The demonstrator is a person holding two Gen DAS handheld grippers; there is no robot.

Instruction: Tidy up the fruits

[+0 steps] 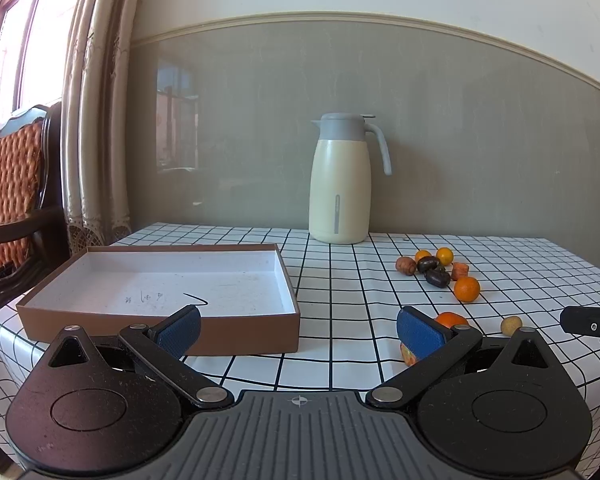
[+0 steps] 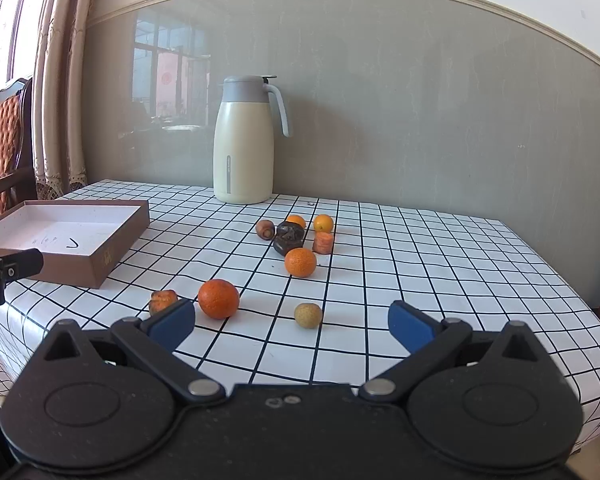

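Start of sorting: box [image 2: 66, 236] empty, fruits loose on counter [image 2: 420, 264]. Both tongs, left [image 1: 298, 330] and right [image 2: 292, 324], spread wide, holding nothing. Next, probably: right tongs close on nearest orange [image 2: 218, 298].

oranges: four, two bigger ones [image 2: 218, 298] [image 2: 300, 262] up front and two small ones [image 2: 323, 223] [image 2: 296, 221] at the back
carrot chunks: looks like three [image 2: 323, 243] [image 2: 265, 229] [image 2: 163, 300]
dark wrinkly fruits: two [image 2: 290, 231] [image 2: 287, 245], touching each other
small pale round fruit: one [image 2: 308, 315]
cardboard box: one [image 2: 112, 250]
thermos jug: one [image 2: 244, 140]
grippers: two, left gripper [image 1: 298, 330] and right gripper [image 2: 292, 326]
chair: one [image 1: 12, 184] by the window
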